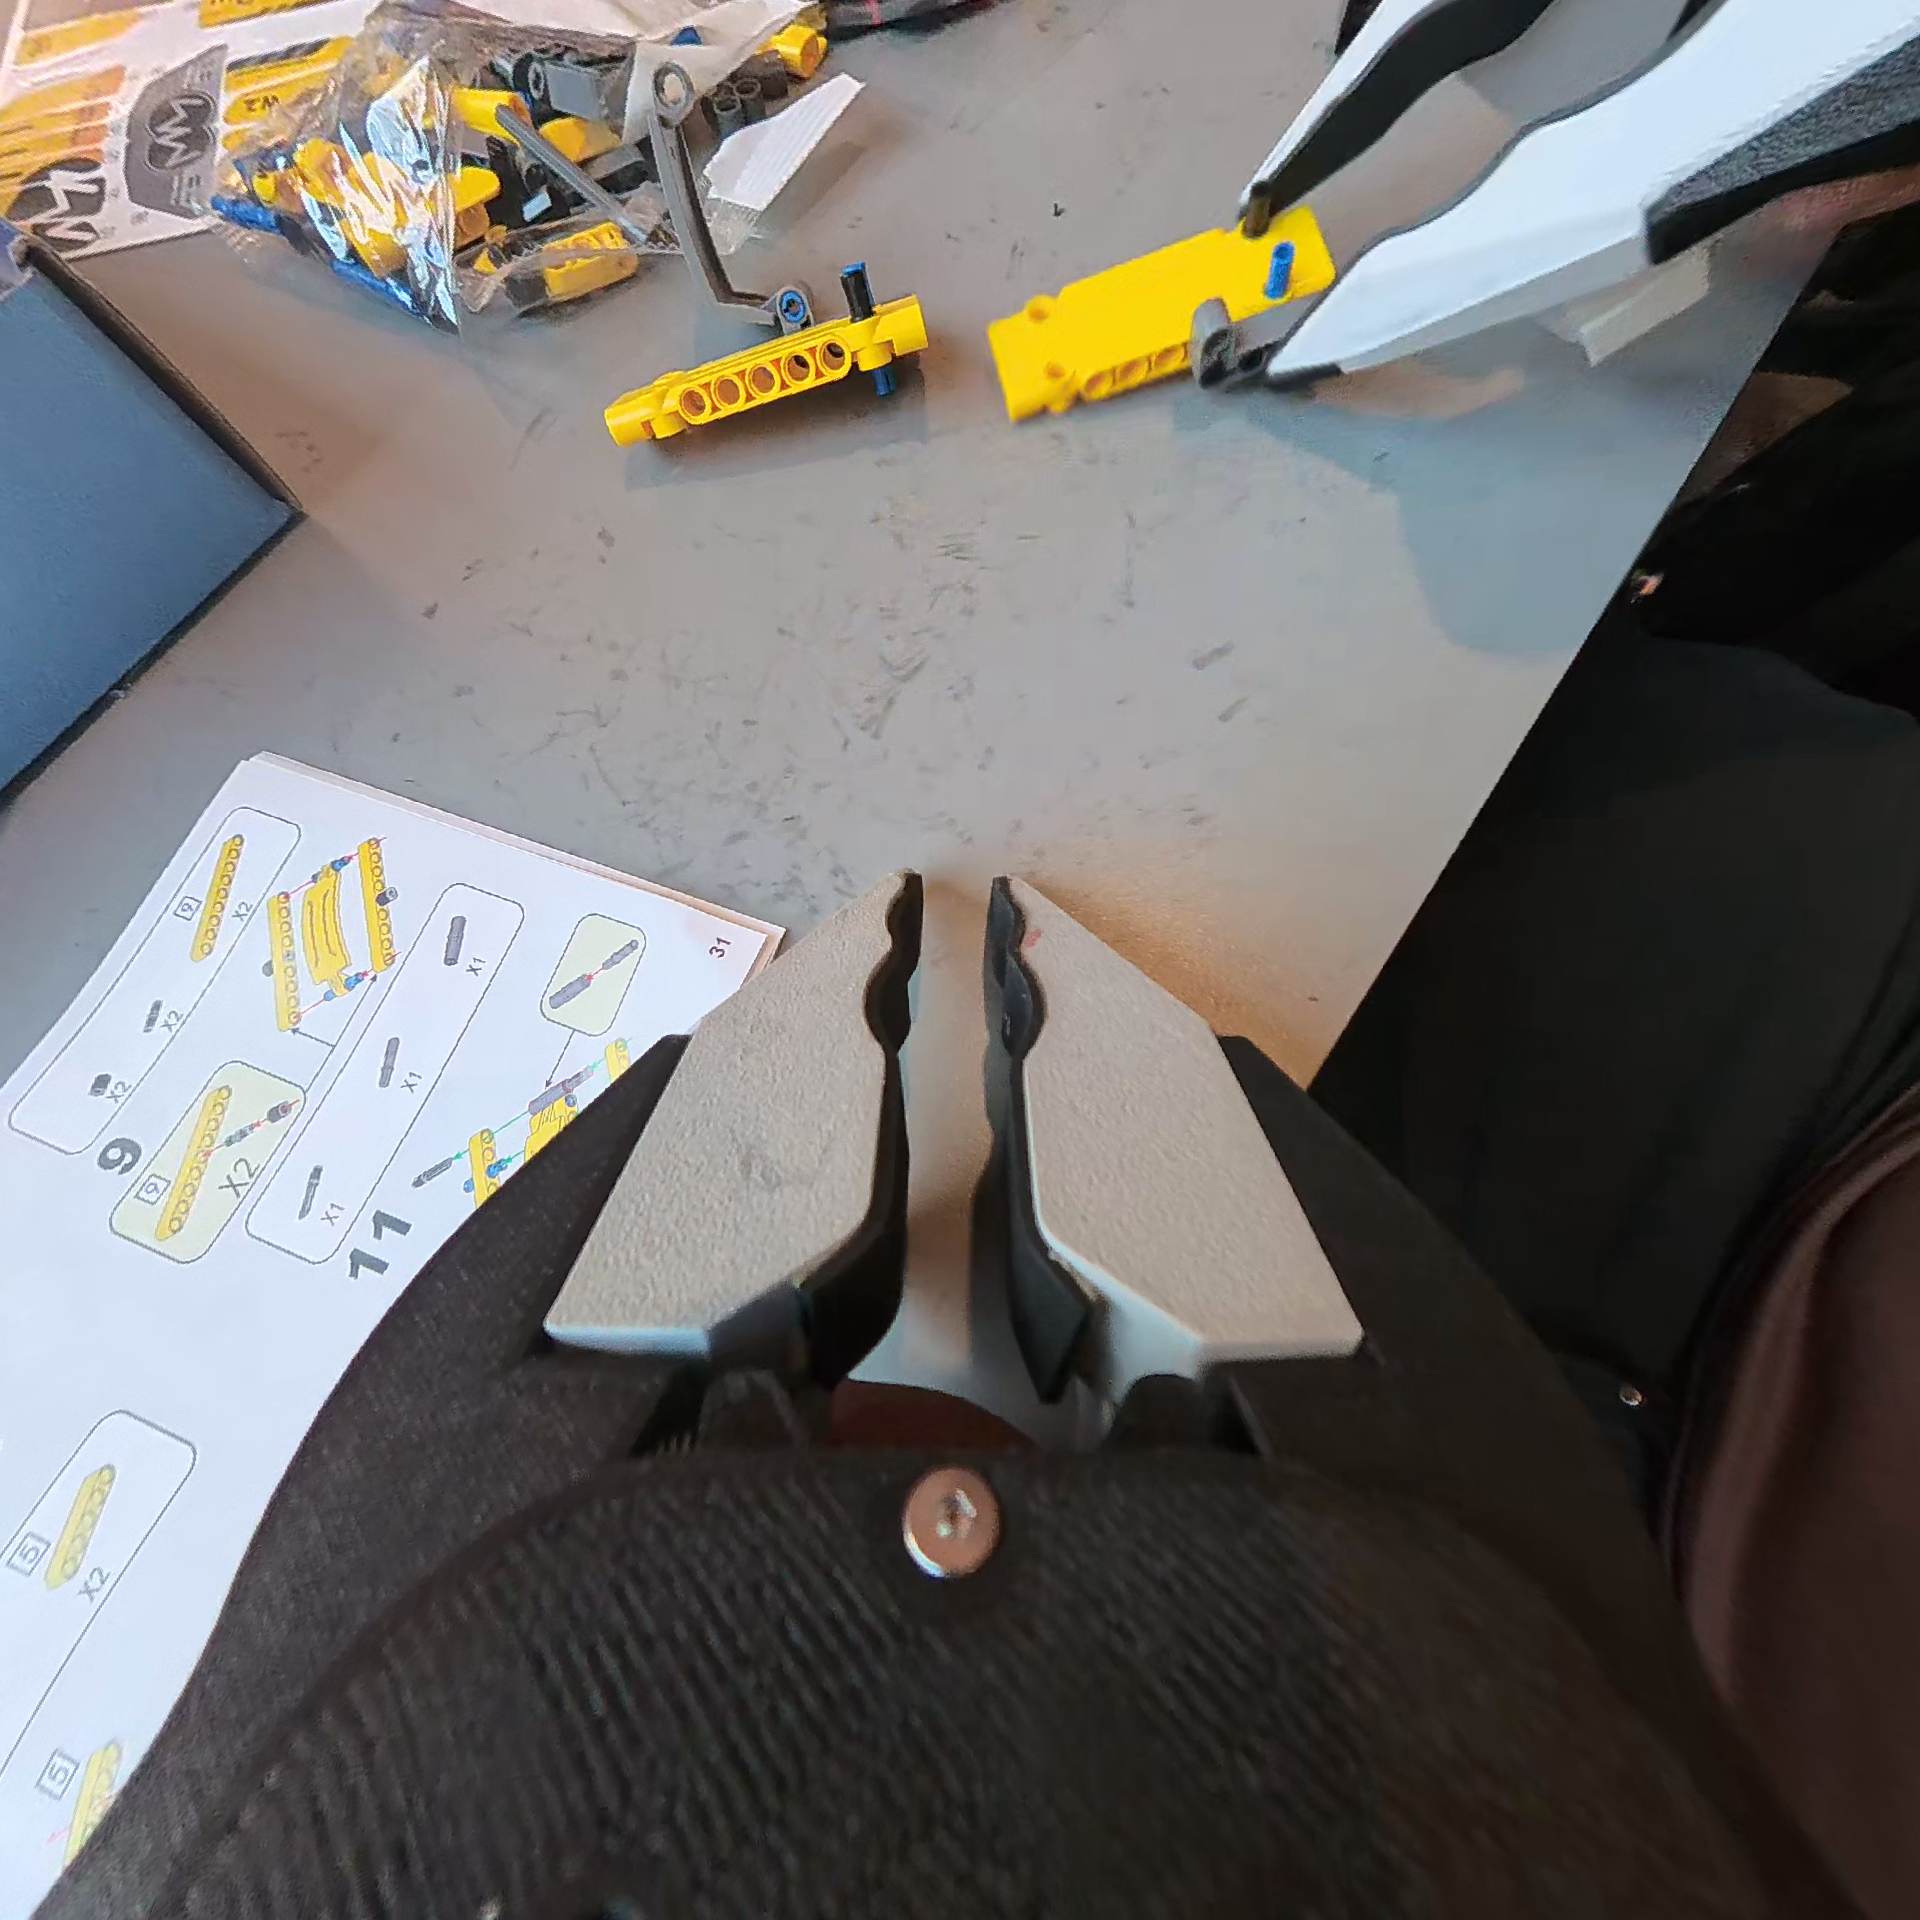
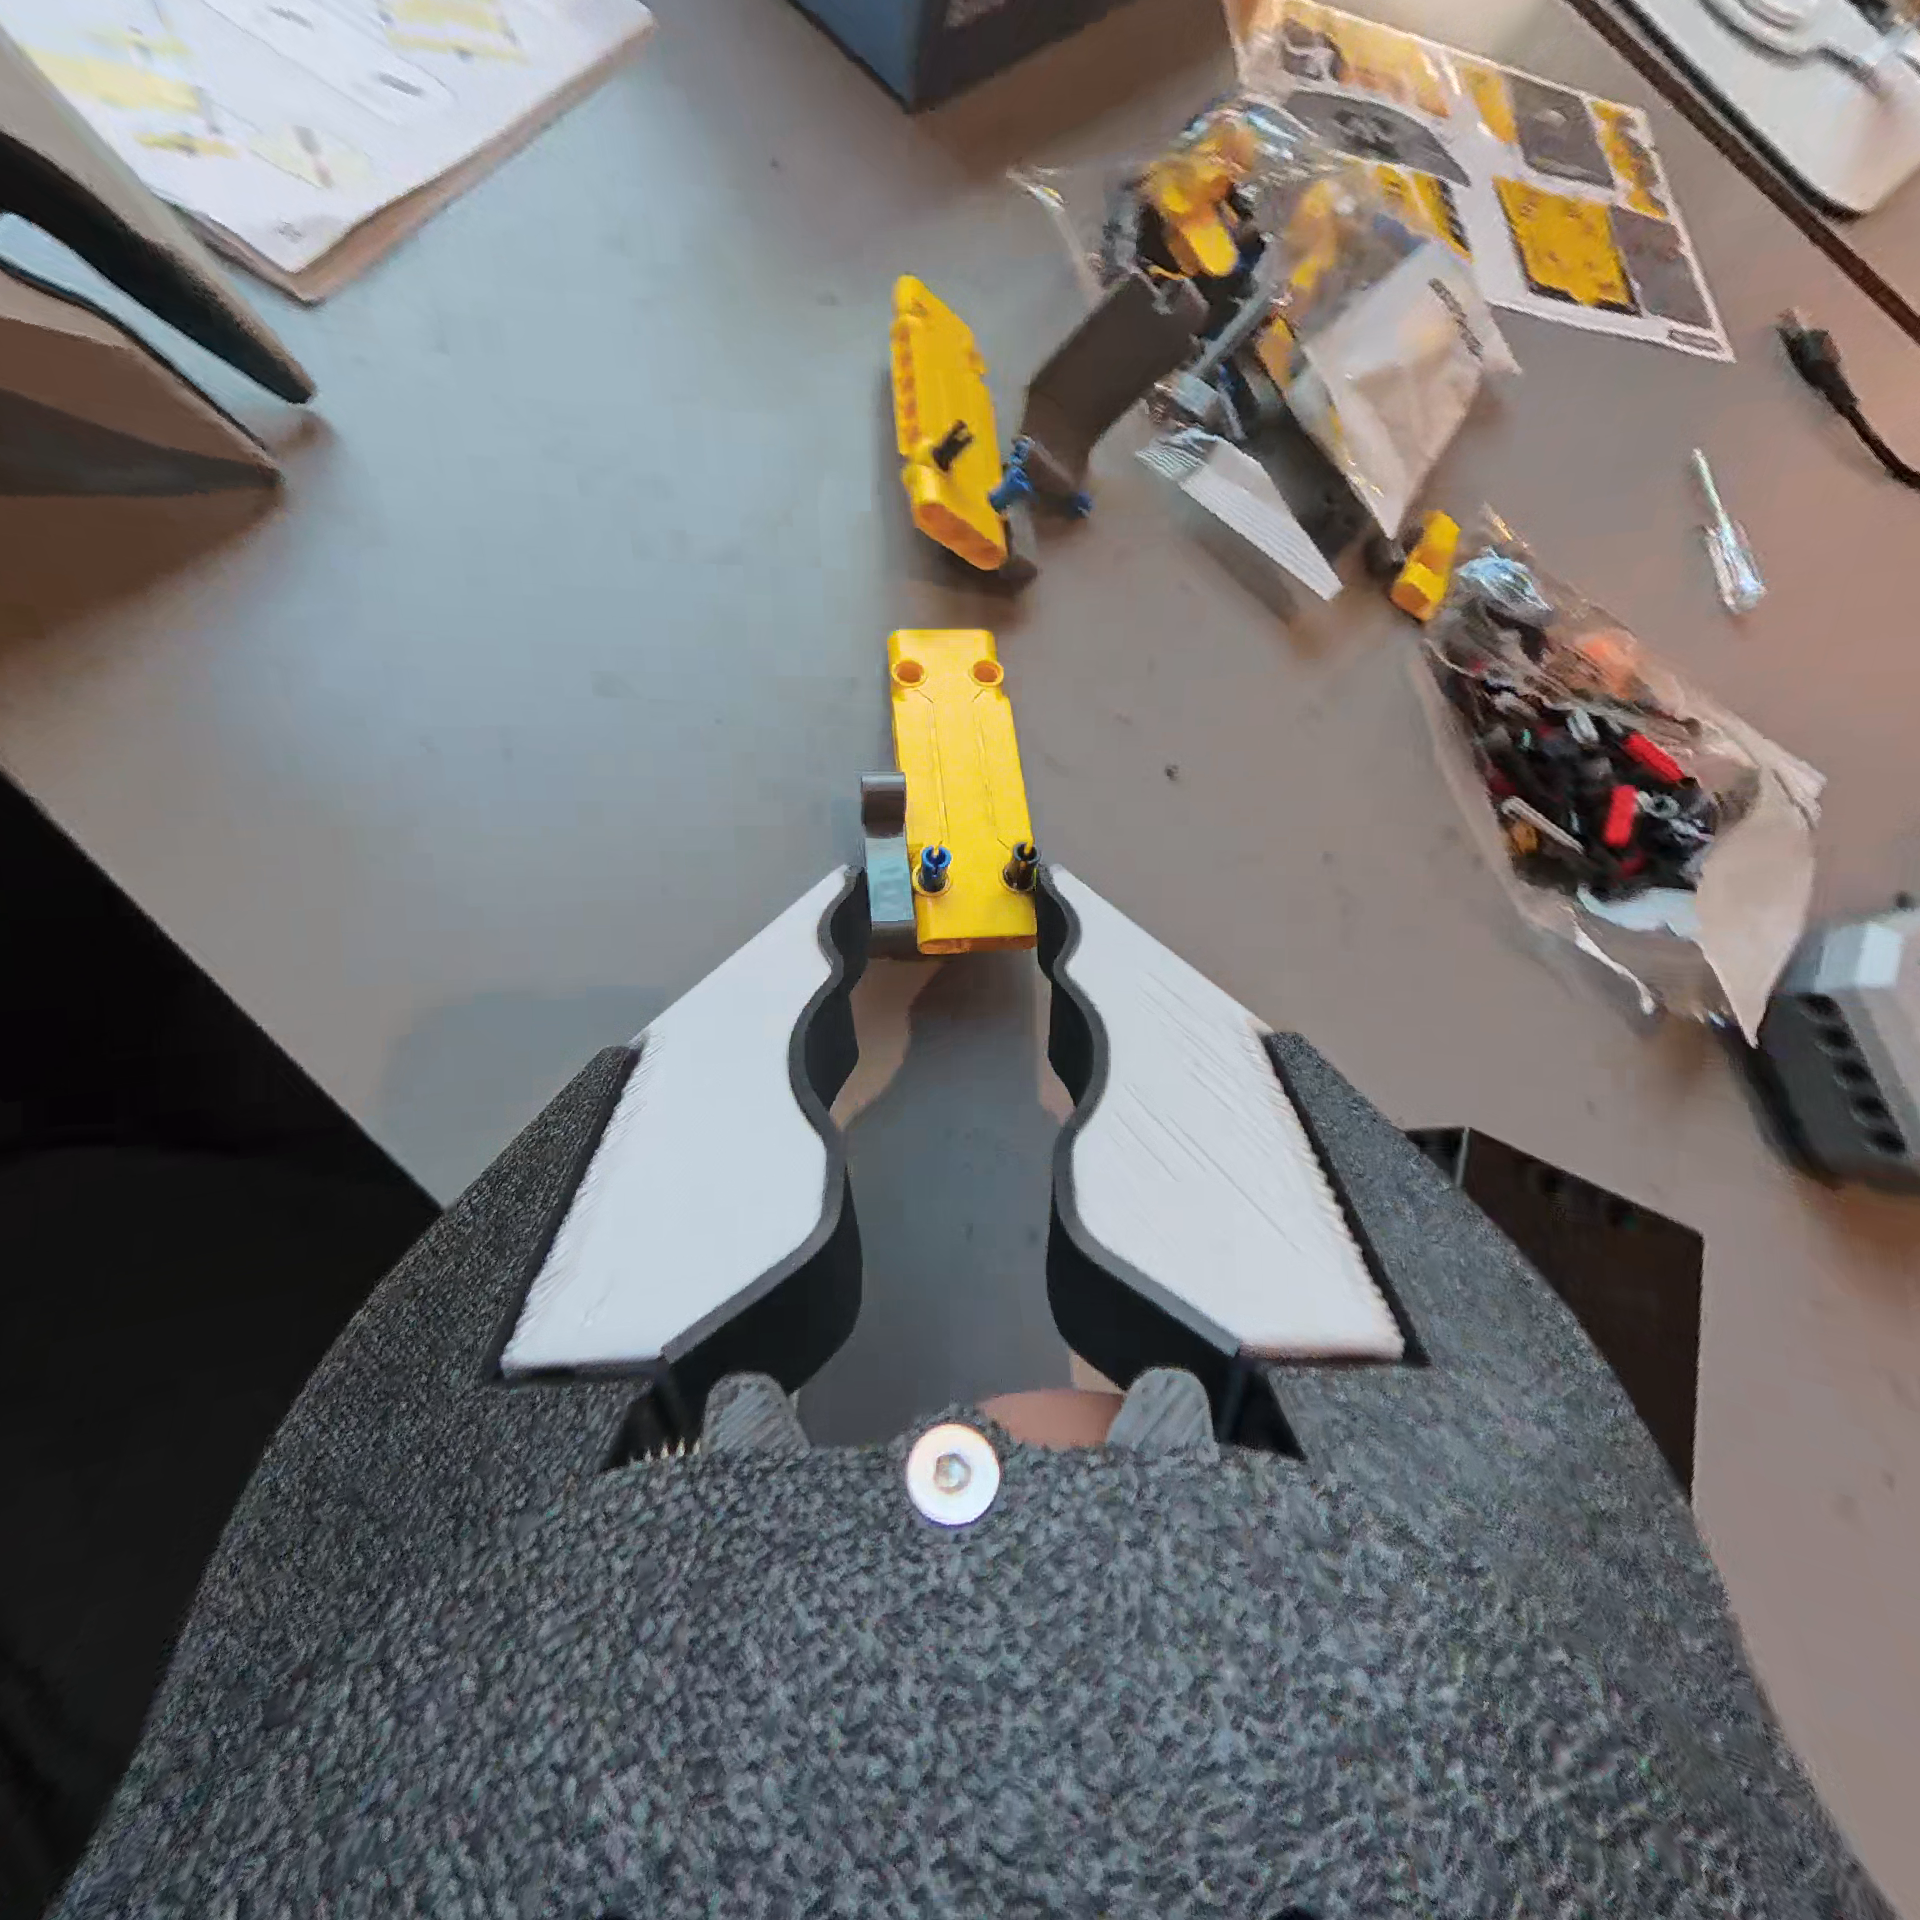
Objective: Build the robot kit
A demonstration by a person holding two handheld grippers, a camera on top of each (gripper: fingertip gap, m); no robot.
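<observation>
A flat yellow panel (image 2: 956, 769) lies on the grey table (image 2: 520, 623) with a blue pin (image 2: 932, 864), a black pin (image 2: 1020, 862) and a grey connector (image 2: 885, 842) at its near end. My right gripper (image 2: 948, 899) straddles that end, one finger against the connector and the other against the panel's edge, shut on it. The left wrist view shows the same grip (image 1: 1273, 281) on the panel (image 1: 1132, 301). My left gripper (image 1: 956, 899) hovers low over bare table beside the instruction booklet (image 1: 260, 1091), empty, its fingers a narrow gap apart.
A second yellow beam with a grey lever arm (image 1: 769, 374) lies left of the panel and also shows in the right wrist view (image 2: 945, 416). Behind are bags of parts (image 1: 416, 187) (image 2: 1590, 769), a sticker sheet (image 2: 1558, 187), a dark box (image 1: 104, 499) and a grey block (image 2: 1849, 1049). The table edge (image 1: 1507, 779) runs along the right. The left gripper's tips are roughly 15 centimetres from the right gripper's.
</observation>
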